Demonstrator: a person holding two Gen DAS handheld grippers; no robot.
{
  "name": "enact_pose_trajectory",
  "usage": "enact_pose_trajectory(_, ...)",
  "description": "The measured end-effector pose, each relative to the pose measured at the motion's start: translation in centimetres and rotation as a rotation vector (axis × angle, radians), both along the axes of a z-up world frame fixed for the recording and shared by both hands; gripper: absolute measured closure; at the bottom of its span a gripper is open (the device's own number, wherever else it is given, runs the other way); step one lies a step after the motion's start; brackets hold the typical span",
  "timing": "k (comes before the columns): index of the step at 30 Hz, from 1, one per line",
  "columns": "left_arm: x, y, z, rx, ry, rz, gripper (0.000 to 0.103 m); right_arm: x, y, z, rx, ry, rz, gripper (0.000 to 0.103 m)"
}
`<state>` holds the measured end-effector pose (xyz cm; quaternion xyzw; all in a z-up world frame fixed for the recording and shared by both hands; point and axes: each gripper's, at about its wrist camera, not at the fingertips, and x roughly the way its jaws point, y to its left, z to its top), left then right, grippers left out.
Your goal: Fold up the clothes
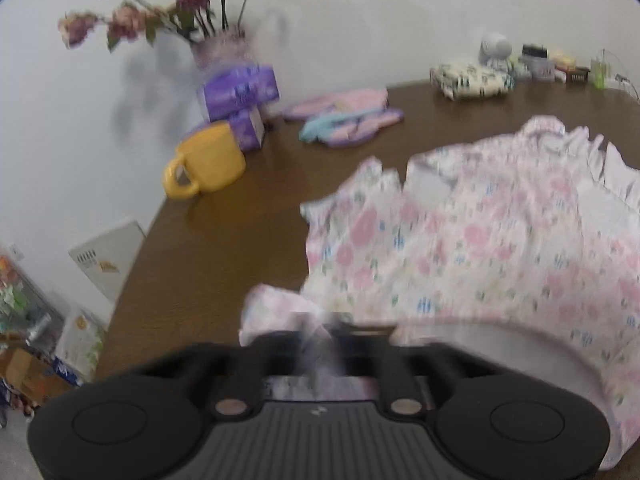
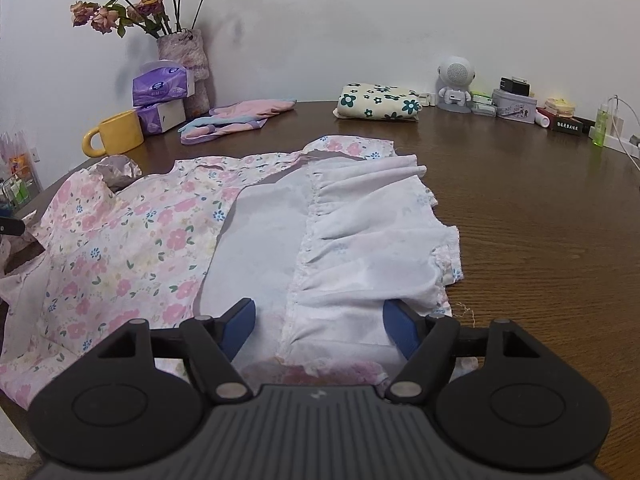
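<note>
Currently the left tongs (image 1: 320,332) pinch a corner of the flowered dress (image 2: 132,248); right tongs (image 2: 319,328) stand wide open astride its ruffled hem, dress stretching ahead on the table (image 2: 540,220).

Even soft indoor light; left wrist view motion-blurred, right wrist view sharp; fisheye bending, dark corners.

Left gripper (image 1: 334,330): matte black body, ribbed grey centre panel bearing a small pale logo, a round black disc at each side, and two silver rivets on black link arms. The view was blurred; finger colour could not be determined.

Right gripper (image 2: 319,326): identical black housing, ribbed panel, logo, discs and silver rivets. Its fingers (image 2: 239,326) carried blue pads, with triangular cut-outs in the outer brackets.
</note>
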<state>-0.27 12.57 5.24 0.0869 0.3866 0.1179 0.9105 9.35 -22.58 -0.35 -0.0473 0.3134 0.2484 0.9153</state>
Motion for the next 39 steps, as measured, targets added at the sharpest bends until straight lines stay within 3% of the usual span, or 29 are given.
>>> enact_pose_trajectory(5,-3.1,-0.1,-1.3,0.028,0.034,-0.007,0.101,-0.1,0.3,-0.1,-0.028,-0.011,0.005,0.031)
enact_pose_trajectory(8,-4.2,-0.4,-1.4,-0.026,0.038,-0.051,0.094,-0.2,0.5,-0.1,-0.044,-0.016,0.008,0.029)
enact_pose_trajectory(9,-4.3,-0.3,-0.8,-0.054,0.021,-0.060,0.088,-0.1,0.6,-0.1,-0.048,-0.015,0.008,0.029)
enact_pose_trajectory(10,-4.5,-0.2,-0.3,-0.083,0.003,-0.068,0.076,-0.1,0.5,0.0,-0.044,-0.011,0.005,0.029)
enact_pose_trajectory(13,-4.6,1.5,2.6,-0.200,-0.111,-0.090,0.049,0.1,0.3,0.1,-0.034,0.002,-0.006,0.029)
enact_pose_trajectory(16,-3.4,3.8,4.6,-0.247,-0.175,-0.038,0.048,0.2,-0.2,0.3,-0.026,0.008,-0.031,0.029)
enact_pose_trajectory(19,-1.4,5.2,4.0,-0.206,-0.116,0.010,0.048,0.2,-0.3,0.4,-0.021,0.005,-0.044,0.029)
enact_pose_trajectory(21,-0.5,5.1,2.8,-0.220,-0.060,-0.028,0.048,0.1,-0.2,0.4,-0.022,0.006,-0.048,0.029)
enact_pose_trajectory(23,-0.1,4.2,1.4,-0.213,-0.002,-0.081,0.048,0.3,-0.1,0.3,-0.024,0.012,-0.053,0.029)
enact_pose_trajectory(24,-0.1,3.6,0.9,-0.182,0.016,-0.101,0.060,0.3,-0.1,0.3,-0.028,0.012,-0.054,0.029)
enact_pose_trajectory(25,-0.1,2.9,0.4,-0.133,0.032,-0.109,0.090,0.4,0.0,0.2,-0.032,0.013,-0.055,0.029)
enact_pose_trajectory(26,-0.3,2.6,-0.1,-0.089,0.050,-0.105,0.103,0.5,0.0,0.2,-0.036,0.013,-0.057,0.029)
enact_pose_trajectory(30,-2.0,1.7,-0.7,-0.001,0.078,-0.125,0.102,0.6,0.1,0.1,-0.046,0.012,-0.053,0.029)
enact_pose_trajectory(39,-4.7,0.1,-1.7,0.083,0.148,-0.217,0.101,0.7,0.5,-0.1,-0.062,-0.003,-0.051,0.028)
